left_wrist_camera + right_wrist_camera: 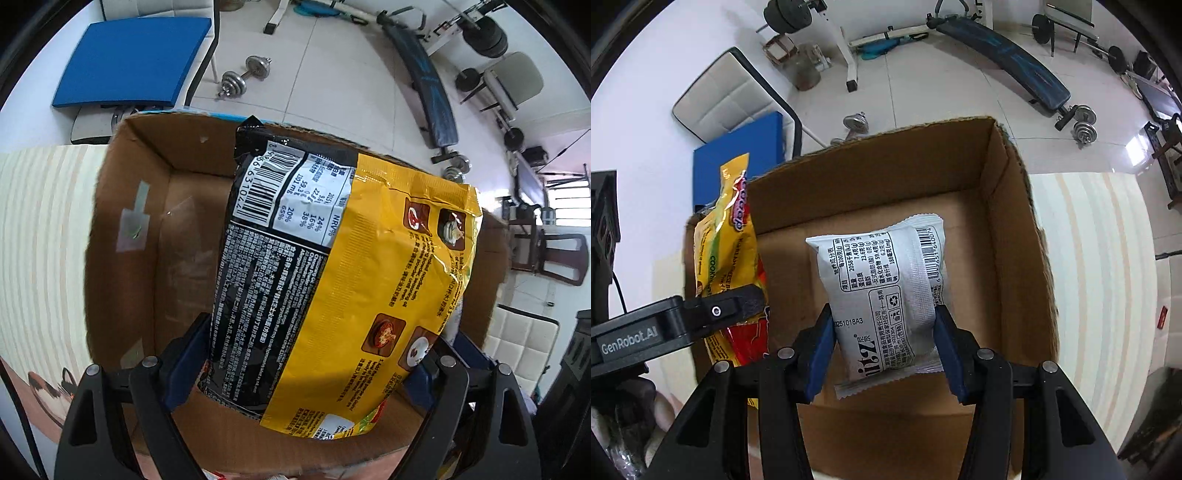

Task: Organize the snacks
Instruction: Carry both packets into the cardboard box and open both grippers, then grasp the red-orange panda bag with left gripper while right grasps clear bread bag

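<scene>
My left gripper (314,369) is shut on a yellow and black noodle packet (332,280) and holds it over an open cardboard box (147,229). The same packet (727,258) and the left gripper (738,306) show at the left of the right wrist view, at the box's left wall. My right gripper (884,350) is shut on a white snack packet (886,291) with a barcode, held above the bare floor of the cardboard box (997,229).
The box stands on a pale striped tabletop (1089,280). A blue cushion on a chair (133,59), dumbbells (243,75) and a weight bench (1008,59) are on the tiled floor beyond. A white padded chair (521,343) is at the right.
</scene>
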`<state>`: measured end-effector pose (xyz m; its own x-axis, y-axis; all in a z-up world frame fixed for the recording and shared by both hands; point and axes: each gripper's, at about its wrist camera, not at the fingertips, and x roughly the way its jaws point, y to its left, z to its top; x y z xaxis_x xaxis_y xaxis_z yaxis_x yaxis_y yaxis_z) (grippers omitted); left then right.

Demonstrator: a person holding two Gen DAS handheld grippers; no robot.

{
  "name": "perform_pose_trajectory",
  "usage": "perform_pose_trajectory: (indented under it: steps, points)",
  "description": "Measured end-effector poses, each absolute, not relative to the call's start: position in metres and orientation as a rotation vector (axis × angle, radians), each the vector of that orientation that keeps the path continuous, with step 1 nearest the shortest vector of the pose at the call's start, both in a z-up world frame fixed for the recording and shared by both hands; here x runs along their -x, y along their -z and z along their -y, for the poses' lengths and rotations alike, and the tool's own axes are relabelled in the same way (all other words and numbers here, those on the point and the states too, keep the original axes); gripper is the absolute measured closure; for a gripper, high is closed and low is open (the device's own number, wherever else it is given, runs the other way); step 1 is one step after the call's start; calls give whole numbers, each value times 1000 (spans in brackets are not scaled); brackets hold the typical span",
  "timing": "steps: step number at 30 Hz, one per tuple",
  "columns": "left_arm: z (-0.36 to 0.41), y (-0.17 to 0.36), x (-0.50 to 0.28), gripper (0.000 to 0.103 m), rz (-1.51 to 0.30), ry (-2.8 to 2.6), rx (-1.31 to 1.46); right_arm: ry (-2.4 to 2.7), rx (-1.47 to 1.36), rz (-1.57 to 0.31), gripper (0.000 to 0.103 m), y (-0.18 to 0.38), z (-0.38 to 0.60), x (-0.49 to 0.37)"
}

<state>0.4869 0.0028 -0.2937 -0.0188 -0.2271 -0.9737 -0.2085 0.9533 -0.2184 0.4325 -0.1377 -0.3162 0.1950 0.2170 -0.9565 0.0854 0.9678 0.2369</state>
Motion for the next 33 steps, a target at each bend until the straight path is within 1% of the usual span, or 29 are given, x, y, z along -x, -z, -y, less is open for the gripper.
perform_pose_trajectory:
  steps: [3,6,8,9,13,20,27,33]
  points:
    - [1,299,-486,12,-1631,23,311,-104,-260,-1389,48,327,137,-438]
    - [8,298,-486,11,-1624,7,253,-106,-258,-1409,41,340,137,-444]
    - [9,300,-483,7,-1609,-1,222,-100,-245,-1416,11,345,136,-444]
    - [9,298,-482,6,-1594,-4,215,-106,-237,-1424,9,347,134,-446]
    - [5,290,-476,3,-1539,20,202,-122,-210,-1434,9,350,133,-442]
    - [-6,263,-462,3,-1485,25,180,-129,-220,-1433,7,337,137,-430]
    - [-17,216,-433,3,-1393,71,162,-134,-191,-1382,7,301,132,-406]
    - [-18,170,-390,3,-1324,84,96,-164,-191,-1313,6,258,129,-365]
